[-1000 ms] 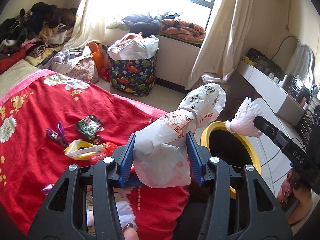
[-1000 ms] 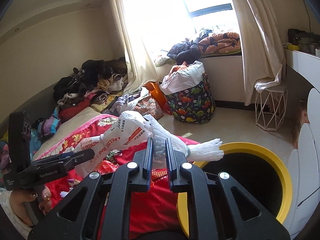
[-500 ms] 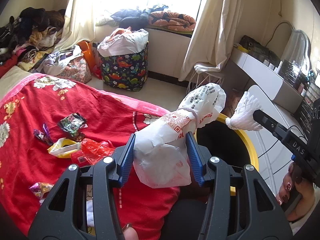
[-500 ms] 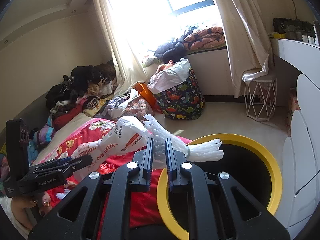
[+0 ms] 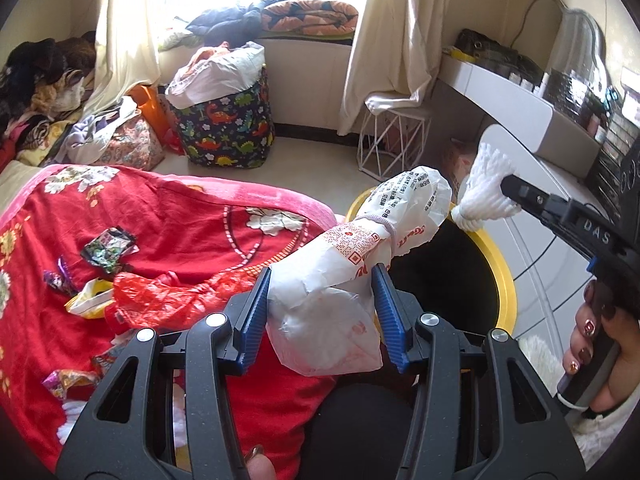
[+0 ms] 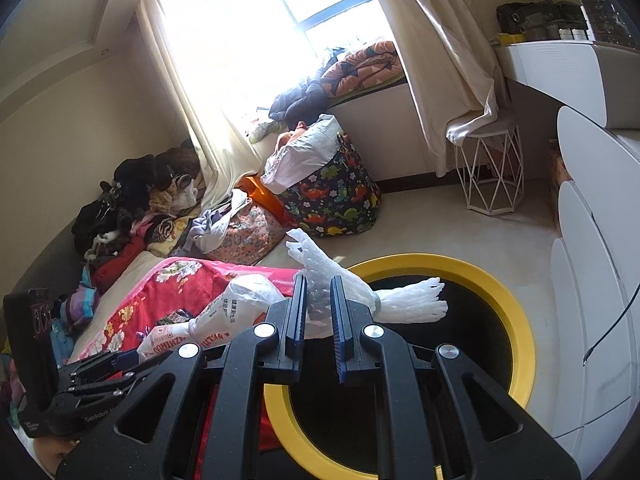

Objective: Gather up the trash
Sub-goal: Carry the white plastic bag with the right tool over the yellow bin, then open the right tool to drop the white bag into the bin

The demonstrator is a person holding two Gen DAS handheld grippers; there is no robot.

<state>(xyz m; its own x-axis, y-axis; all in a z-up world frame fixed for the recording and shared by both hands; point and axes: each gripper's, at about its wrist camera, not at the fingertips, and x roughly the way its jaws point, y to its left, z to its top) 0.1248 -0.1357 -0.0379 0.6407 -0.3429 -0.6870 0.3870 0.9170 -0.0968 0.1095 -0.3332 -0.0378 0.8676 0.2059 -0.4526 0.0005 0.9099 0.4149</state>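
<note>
Claws (image 5: pixel 322 316) (image 6: pixel 318 316) grip bag (image 5: pixel 340 280), foam (image 6: pixel 408 304) over bin (image 6: pixel 440 268).

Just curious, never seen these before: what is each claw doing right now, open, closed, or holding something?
Left gripper: closed on the white printed bag.
Right gripper: closed on the white foam wrap.

The near rim of the yellow-rimmed bin (image 5: pixel 505 280) is hidden behind the white printed bag (image 5: pixel 332 304) and the left gripper's fingers (image 5: pixel 256 316). Print on the bag is too small to read (only red and black marks show). Small wrappers (image 5: pixel 110 246) on the red bedspread (image 5: pixel 192 224) cannot be identified. The window (image 6: pixel 280 12) is washed out by glare.
</note>
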